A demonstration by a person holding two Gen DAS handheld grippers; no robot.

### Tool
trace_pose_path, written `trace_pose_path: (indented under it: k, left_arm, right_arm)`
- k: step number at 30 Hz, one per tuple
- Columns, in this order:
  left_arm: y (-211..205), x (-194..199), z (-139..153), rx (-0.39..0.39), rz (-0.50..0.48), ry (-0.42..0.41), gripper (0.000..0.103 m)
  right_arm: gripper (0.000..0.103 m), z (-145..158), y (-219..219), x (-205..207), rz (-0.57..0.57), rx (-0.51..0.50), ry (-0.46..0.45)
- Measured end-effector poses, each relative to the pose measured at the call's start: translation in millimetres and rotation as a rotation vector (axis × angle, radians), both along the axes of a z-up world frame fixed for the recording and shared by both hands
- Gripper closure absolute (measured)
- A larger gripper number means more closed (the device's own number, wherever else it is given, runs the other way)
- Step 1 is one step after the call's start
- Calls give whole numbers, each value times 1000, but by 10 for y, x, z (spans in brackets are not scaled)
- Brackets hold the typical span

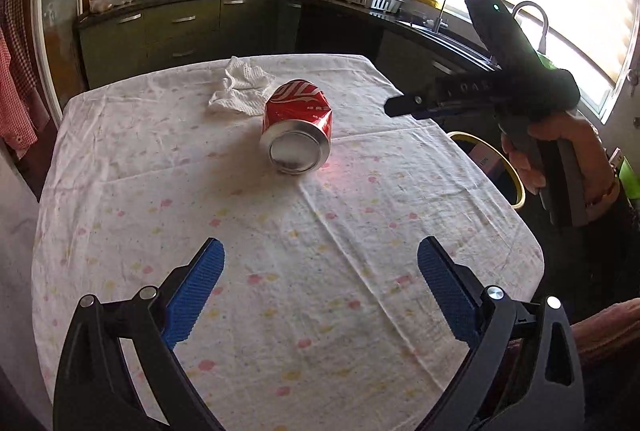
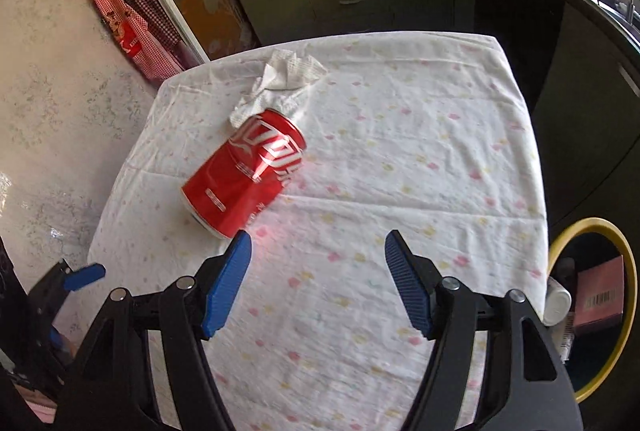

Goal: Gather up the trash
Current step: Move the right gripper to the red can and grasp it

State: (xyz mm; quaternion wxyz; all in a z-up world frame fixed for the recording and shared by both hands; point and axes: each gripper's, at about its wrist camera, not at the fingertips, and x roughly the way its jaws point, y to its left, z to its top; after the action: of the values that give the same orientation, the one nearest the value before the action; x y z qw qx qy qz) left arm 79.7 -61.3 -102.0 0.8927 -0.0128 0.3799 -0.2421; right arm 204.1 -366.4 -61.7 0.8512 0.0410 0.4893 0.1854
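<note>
From the left wrist view, my left gripper (image 1: 320,271) is wide open and empty; the dented red aluminium can (image 1: 297,127) lies on its side well ahead.

From the right wrist view, my right gripper (image 2: 318,255) is open too, the can just beyond its left finger. I judge I am approaching: next, shift left and close.

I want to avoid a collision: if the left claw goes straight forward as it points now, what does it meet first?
Probably the red soda can, lying on its side on the tablecloth. The left claw is open; nothing lies between them.
</note>
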Motion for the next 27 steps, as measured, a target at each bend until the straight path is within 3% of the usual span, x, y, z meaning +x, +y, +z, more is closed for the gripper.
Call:
trace_pose_path:
  k: [13,18,27]
  left_arm:
    - [216,-159,27,-8,-14,-52,7]
    - [274,-208,33,-2,-18,-64,7]
    - [296,-271,23,-14,-27,-66,7]
  right_arm:
    - [37,-117,521,642,-146,86,228]
    - [27,-211,634,725,-197,70,288]
    - [26,-414,745,896,-265,30,413]
